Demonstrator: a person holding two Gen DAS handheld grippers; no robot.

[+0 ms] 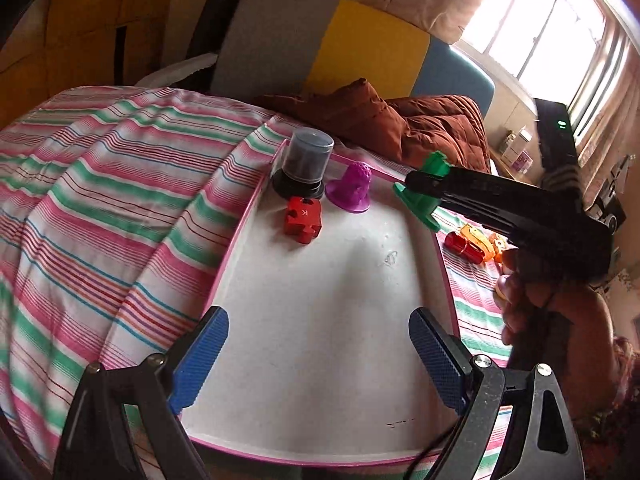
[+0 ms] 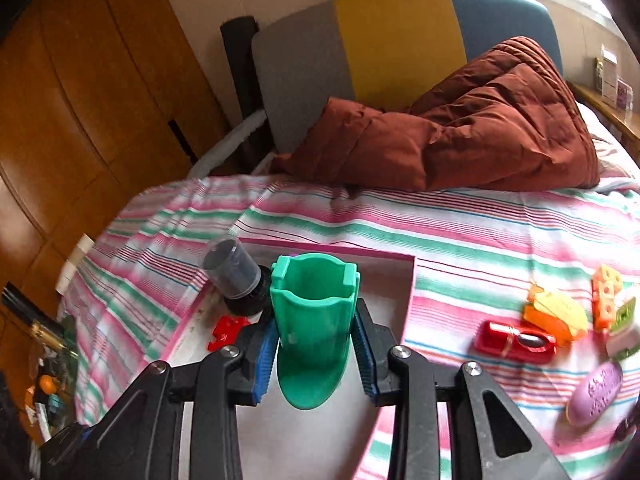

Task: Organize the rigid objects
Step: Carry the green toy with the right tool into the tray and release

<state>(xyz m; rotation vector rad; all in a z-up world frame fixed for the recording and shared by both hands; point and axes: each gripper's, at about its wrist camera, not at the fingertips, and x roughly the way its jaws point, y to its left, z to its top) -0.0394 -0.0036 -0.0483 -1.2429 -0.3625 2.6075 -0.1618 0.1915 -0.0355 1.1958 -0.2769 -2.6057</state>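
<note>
Three pieces already stand at the far end of the white pink-rimmed tray point(image 1: 320, 320) on the bed: a capped grey canister point(image 1: 306, 162), a purple bell-shaped piece point(image 1: 352, 188) and a red puzzle-piece block point(image 1: 303, 219). The right hand-held gripper point(image 2: 316, 354) clamps a green cup-shaped holder point(image 2: 314, 320) over the tray's far right edge, seemingly the fourth piece going in. The left hand-held gripper point(image 1: 318, 354) hovers over the tray's near end, spread apart and empty. Still out on the striped sheet point(image 1: 100, 184) are a red cylinder point(image 2: 516, 342), orange pieces point(image 2: 556, 316) and a purple oval point(image 2: 596, 394), so roughly half remains.
</note>
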